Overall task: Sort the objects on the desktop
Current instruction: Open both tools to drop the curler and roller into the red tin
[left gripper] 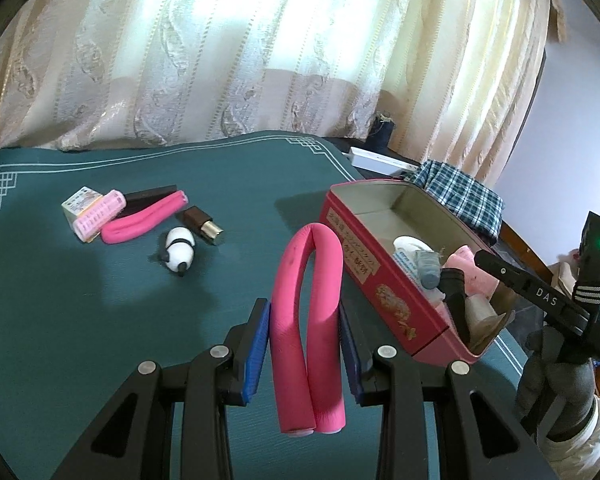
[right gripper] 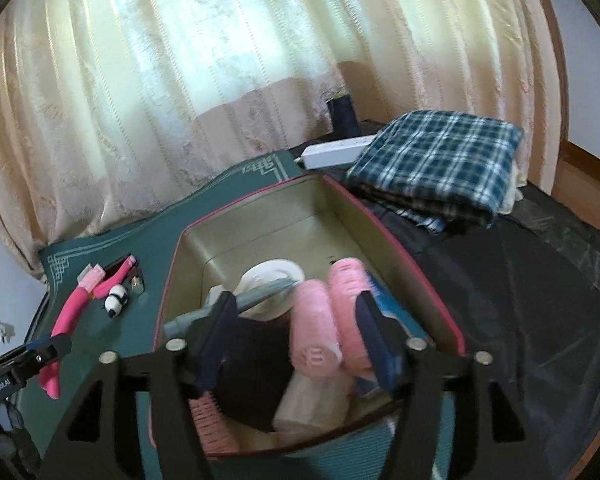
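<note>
My left gripper [left gripper: 305,322] is shut on a folded pink foam roller [left gripper: 306,320] and holds it above the green mat [left gripper: 80,320], left of the pink tin box [left gripper: 364,264]. On the mat lie a second pink foam roller [left gripper: 144,218], a pink hair curler [left gripper: 98,216], a small carton [left gripper: 78,202], a lipstick [left gripper: 204,226] and a panda toy [left gripper: 179,255]. My right gripper [right gripper: 298,322] is open over the box [right gripper: 172,280], its fingers on either side of two pink curlers [right gripper: 332,312] lying inside. The box also holds a white dish [right gripper: 272,276] and a black item [right gripper: 252,360].
A folded plaid cloth [right gripper: 436,160], a white power strip [right gripper: 332,152] and a dark thread spool [right gripper: 342,116] sit beyond the box on the dark tabletop [right gripper: 520,280]. Curtains hang behind. The right gripper shows at the right of the left wrist view [left gripper: 540,300].
</note>
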`<state>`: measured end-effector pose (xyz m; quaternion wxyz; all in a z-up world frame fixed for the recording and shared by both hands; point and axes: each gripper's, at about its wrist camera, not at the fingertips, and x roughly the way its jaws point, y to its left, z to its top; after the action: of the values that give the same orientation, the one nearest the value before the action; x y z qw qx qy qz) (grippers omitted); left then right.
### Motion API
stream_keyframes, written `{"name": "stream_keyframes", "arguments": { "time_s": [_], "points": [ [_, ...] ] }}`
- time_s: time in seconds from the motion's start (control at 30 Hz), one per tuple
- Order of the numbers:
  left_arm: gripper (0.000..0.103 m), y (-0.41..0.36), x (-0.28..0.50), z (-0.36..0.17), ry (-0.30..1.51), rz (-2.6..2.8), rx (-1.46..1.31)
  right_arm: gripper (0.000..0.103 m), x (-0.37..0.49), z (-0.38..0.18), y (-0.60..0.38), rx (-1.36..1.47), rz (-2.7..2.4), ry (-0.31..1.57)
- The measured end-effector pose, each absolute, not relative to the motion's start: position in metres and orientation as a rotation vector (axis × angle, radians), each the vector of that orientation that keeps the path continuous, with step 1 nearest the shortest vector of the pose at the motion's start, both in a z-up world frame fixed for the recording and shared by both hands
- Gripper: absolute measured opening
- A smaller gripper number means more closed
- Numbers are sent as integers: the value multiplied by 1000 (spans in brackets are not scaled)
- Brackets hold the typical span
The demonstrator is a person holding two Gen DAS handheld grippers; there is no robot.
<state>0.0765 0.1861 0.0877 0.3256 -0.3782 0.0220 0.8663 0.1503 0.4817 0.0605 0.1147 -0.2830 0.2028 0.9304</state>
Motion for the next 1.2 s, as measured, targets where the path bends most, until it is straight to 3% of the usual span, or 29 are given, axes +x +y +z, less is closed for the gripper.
{"name": "stream_keyframes", "arguments": {
  "time_s": [1.2],
  "points": [
    [35, 333, 54, 99, 143, 2077, -961, 69, 170, 63, 509, -769, 2735, 616]
  ]
}}
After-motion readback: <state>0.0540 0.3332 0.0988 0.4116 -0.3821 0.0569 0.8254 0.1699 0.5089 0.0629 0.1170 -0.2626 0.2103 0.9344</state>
